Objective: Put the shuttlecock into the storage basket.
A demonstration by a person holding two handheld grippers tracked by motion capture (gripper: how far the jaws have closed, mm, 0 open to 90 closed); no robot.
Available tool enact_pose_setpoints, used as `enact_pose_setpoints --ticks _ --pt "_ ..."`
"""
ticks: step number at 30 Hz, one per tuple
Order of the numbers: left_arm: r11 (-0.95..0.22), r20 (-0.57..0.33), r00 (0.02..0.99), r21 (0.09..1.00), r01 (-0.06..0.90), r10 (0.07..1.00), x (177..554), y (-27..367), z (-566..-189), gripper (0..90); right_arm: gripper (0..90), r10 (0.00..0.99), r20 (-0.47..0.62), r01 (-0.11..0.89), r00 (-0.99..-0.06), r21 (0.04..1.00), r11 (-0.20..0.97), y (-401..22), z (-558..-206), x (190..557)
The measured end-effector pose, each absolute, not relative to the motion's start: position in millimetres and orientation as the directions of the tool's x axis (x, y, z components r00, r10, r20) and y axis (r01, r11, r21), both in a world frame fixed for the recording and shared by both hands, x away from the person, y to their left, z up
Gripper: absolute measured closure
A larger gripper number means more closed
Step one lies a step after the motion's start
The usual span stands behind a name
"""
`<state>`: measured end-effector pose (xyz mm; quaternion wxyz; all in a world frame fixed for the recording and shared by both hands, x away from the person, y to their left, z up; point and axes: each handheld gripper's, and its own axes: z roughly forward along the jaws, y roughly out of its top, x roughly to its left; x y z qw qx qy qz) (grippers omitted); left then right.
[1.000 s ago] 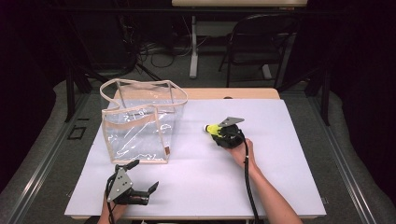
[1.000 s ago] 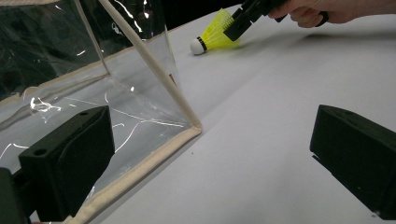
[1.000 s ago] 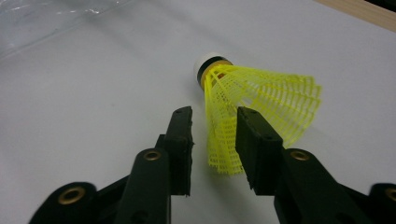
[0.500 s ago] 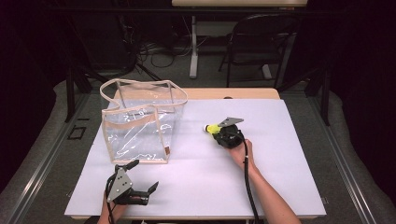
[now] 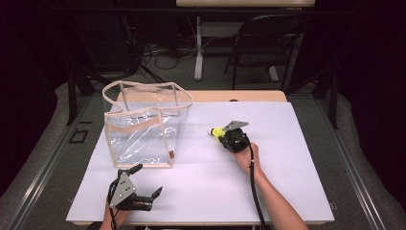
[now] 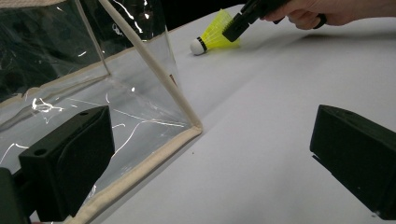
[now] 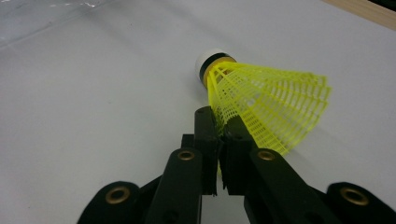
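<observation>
A yellow shuttlecock [image 5: 217,132] with a white cork tip lies on the white table top [image 5: 287,182], right of a clear plastic bag [image 5: 143,134]. My right gripper [image 5: 223,136] reaches it from the right. Its jaws have just been closing and are now shut on the edge of the mesh skirt [image 7: 266,102]; the right gripper [image 7: 219,120] pinches the mesh close to the cork. My left gripper [image 5: 148,181] rests open near the front left edge. The left gripper [image 6: 212,158] faces the bag's lower corner [image 6: 194,128], with nothing between its jaws. The shuttlecock [image 6: 212,37] lies farther off.
The clear bag [image 6: 70,70] stands upright with beige trim and an open top at the table's left. A wooden strip [image 5: 239,96] runs along the table's far edge. A black chair [image 5: 268,43] and cables stand on the floor beyond.
</observation>
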<state>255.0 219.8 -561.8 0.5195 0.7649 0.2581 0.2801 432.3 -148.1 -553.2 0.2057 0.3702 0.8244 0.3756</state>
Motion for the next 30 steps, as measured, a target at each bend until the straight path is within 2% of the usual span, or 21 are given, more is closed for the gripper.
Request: enact_pose_setpoints --ticks 30 --pt "-0.324 0.161 0.71 0.941 0.1 0.686 255 220 -562 0.0 88.5 0.724 -0.134 0.386 -0.676 0.773 0.503 -144 -542 425"
